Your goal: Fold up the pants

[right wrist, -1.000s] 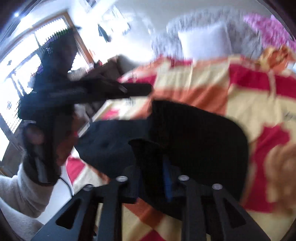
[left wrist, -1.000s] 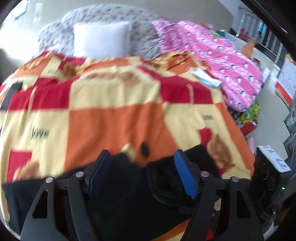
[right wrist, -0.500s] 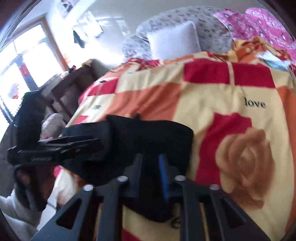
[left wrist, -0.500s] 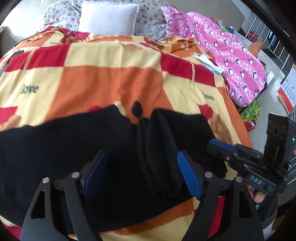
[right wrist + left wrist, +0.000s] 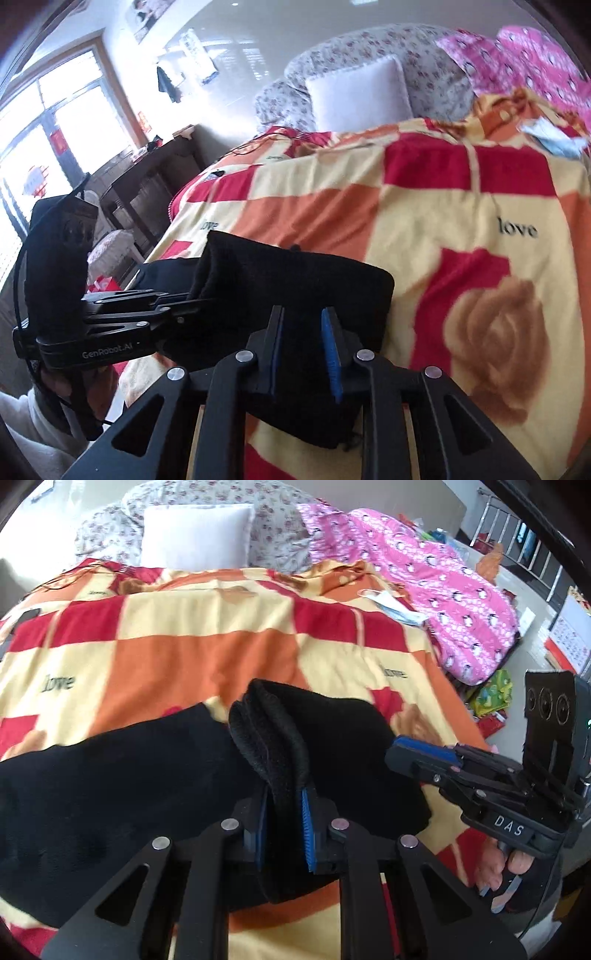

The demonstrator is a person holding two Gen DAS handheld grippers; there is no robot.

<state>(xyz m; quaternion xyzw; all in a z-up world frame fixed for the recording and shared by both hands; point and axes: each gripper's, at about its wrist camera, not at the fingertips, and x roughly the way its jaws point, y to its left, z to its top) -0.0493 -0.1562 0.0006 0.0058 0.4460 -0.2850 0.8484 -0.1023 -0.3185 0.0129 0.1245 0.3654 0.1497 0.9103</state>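
Observation:
The black pants [image 5: 110, 794] lie across the near edge of a bed, on a checked blanket. My left gripper [image 5: 282, 827] is shut on a raised fold of the pants at their right end. My right gripper [image 5: 303, 354] is shut on the same end of the pants [image 5: 295, 280]. In the left wrist view the right gripper [image 5: 421, 753] comes in from the right against the pants' edge. In the right wrist view the left gripper [image 5: 184, 299] comes in from the left, its tips buried in the cloth.
A red, orange and yellow checked blanket [image 5: 207, 653] covers the bed. A white pillow [image 5: 195, 535] and a floral quilt lie at its head. A pink quilt [image 5: 443, 594] lies on the right, a face mask [image 5: 395, 605] beside it. A dark table [image 5: 147, 184] stands left of the bed.
My left gripper was open around the pants' fold and has shut on it. My right gripper has stayed shut on the pants, and the cloth has come down onto the bed.

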